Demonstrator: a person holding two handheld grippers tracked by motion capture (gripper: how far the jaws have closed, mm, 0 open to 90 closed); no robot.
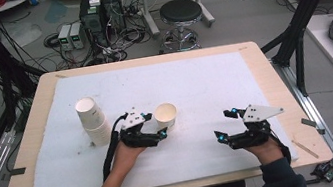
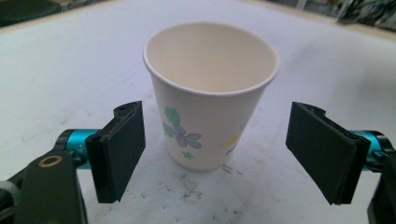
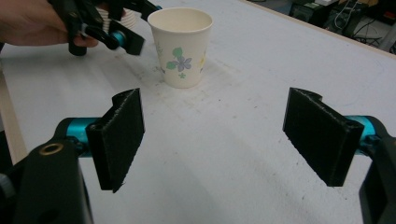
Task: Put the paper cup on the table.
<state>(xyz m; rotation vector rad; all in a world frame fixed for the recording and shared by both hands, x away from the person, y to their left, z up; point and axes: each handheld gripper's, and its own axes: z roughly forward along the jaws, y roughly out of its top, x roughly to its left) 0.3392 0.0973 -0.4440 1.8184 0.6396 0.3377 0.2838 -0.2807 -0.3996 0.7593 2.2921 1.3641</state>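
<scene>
Single paper cup (image 1: pixel 166 116) upright on the white pad (image 1: pixel 202 75) of the desk (image 1: pixel 275 87), just left of centre, mouth up, floral print facing the near edge. Set apart from the stack of cups (image 1: pixel 93 121) at its 9 o'clock, probably so jaws can straddle it without nudging the rest.

Left hand-held gripper (image 1: pixel 154 126) at the cup's 7 o'clock, jaws spread wide and gripping nothing. In the left gripper view, cup (image 2: pixel 211 93) centred between the two black pads (image 2: pixel 122 148), clear white pad visible on both sides, no contact. Aligned that way, seemingly, for a squeeze on the lower wall, where a thin paper cup resists crushing best.

Right hand-held gripper (image 1: pixel 226 125) well apart at the cup's 4 o'clock, likewise wide open and empty, resting low over bare pad. From the right gripper view, cup (image 3: pixel 180 45) ahead at roughly 11 o'clock, left hand-held gripper (image 3: pixel 98 23) beside it. Parked clear, likely to keep out of the left's approach line.

Stack leaning slightly, untouched.
</scene>
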